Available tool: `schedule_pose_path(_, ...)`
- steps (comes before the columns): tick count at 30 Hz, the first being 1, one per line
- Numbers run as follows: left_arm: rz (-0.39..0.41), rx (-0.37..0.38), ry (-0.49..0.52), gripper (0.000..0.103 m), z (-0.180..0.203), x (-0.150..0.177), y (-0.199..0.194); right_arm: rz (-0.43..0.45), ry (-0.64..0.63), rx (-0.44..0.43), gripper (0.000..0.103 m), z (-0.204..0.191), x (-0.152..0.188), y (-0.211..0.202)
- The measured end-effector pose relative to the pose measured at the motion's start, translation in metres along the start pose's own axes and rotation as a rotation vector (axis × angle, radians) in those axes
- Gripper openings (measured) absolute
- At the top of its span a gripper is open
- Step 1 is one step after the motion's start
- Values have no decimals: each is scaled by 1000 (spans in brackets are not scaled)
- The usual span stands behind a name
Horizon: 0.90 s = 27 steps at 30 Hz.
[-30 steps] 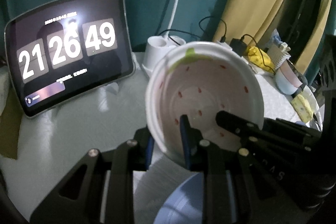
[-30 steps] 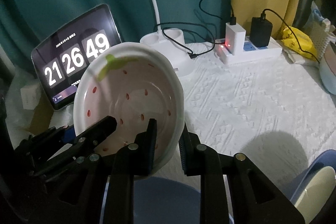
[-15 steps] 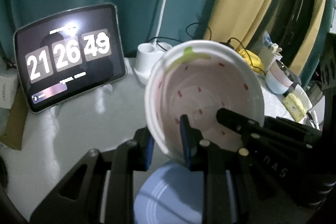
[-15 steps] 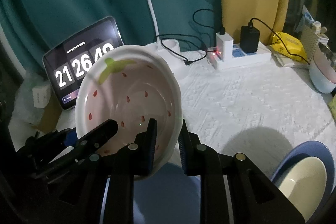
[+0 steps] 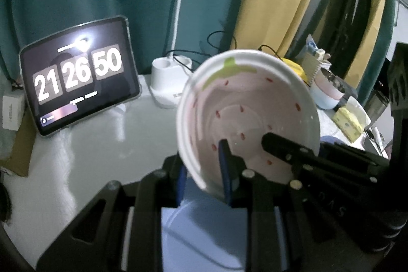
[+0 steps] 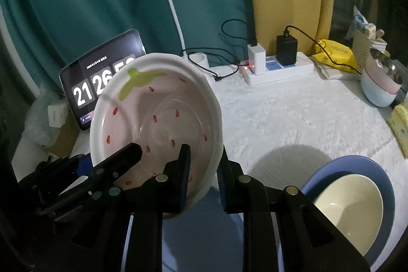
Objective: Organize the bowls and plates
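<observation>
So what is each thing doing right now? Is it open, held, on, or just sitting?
Strawberry bowl: held up, tilted.
Left gripper: shut on its rim.
Right gripper: shut on its rim.
Tablet clock: on.
Power strip: red light on.
Cream bowl: sitting in blue bowl.

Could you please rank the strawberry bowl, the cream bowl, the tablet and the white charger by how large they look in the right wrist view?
1. strawberry bowl, held close to the camera, so it looks enlarged
2. cream bowl
3. tablet, partly hidden behind the strawberry bowl
4. white charger
</observation>
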<state>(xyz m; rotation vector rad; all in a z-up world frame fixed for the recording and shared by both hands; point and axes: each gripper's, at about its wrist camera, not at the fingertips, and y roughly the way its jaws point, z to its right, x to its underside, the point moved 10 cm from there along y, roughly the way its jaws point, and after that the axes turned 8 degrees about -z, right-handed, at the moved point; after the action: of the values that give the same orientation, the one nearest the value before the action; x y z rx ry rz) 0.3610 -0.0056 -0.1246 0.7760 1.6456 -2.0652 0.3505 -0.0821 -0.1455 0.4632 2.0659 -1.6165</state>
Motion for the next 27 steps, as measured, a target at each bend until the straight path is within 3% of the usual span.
schedule_pose_path(27, -1, 13, 70, 23, 79, 15, -7, 55, 64, 2, 21, 58, 20, -46)
